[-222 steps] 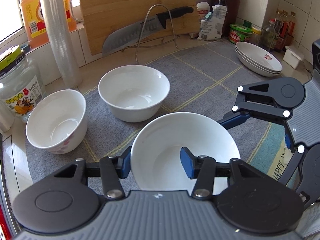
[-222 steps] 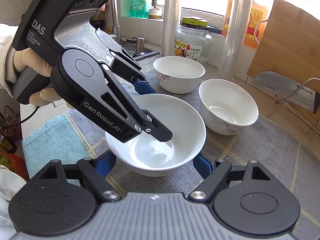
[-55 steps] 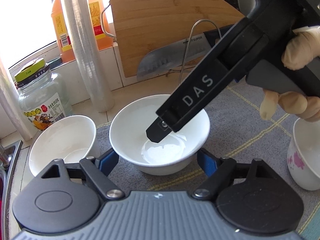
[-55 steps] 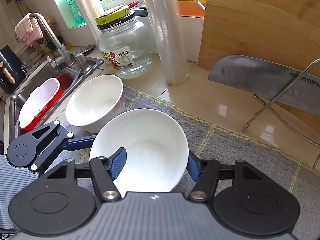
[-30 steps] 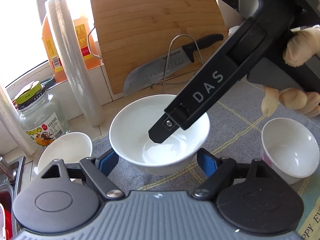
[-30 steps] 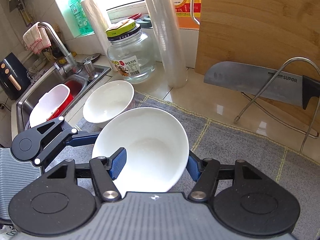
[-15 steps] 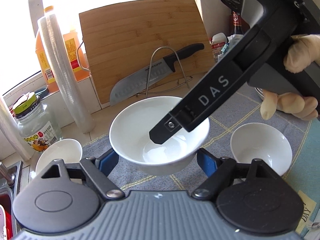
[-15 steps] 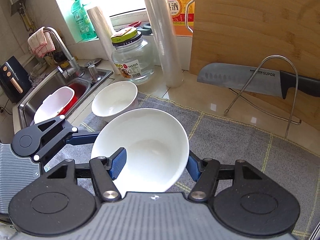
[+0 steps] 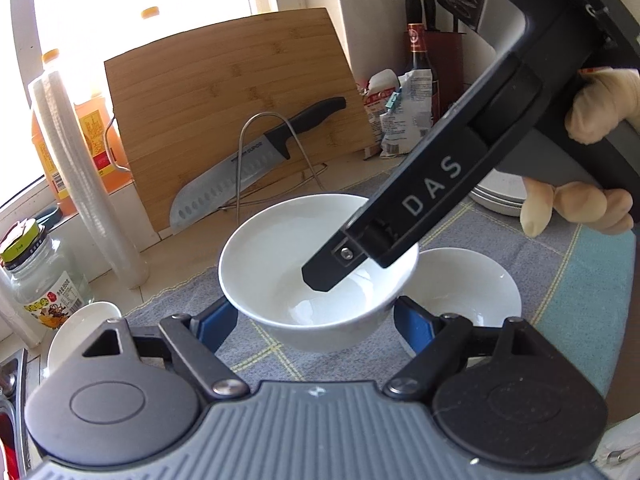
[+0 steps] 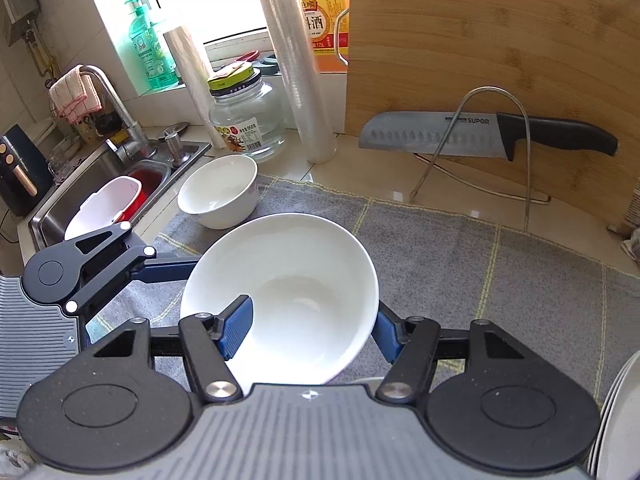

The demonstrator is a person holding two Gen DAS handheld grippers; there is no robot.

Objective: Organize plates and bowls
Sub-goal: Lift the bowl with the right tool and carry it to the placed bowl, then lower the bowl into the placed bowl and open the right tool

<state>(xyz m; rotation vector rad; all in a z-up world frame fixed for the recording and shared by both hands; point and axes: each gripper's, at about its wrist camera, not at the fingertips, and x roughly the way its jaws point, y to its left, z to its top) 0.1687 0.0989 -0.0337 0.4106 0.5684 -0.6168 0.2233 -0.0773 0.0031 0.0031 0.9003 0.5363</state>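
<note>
Big white bowl (image 10: 280, 296) now lifted off the grey mat (image 10: 500, 276), pinched at its rim by my right gripper (image 10: 312, 332), one finger inside, one outside. It has travelled rightward: a second bowl (image 9: 476, 284) now sits just beneath it, so stacking looks next. Third bowl (image 10: 220, 192) stays at the mat's sink-side corner. Left gripper (image 9: 308, 326) hangs spread wide, holding nothing.

Gripper body: the right gripper (image 9: 336, 276), reaching into the bowl, carries "DAS" in pale capitals along its black arm.
Knife blade: the knife (image 10: 480, 134) on the wire stand reads "SUPOR" near the handle.
Orange bottle: the orange bottle (image 10: 320, 28) has Chinese characters ending in "酒" and small print "1.75L".
Glass jar: the label on the glass jar (image 10: 248, 124) reads "950".
</note>
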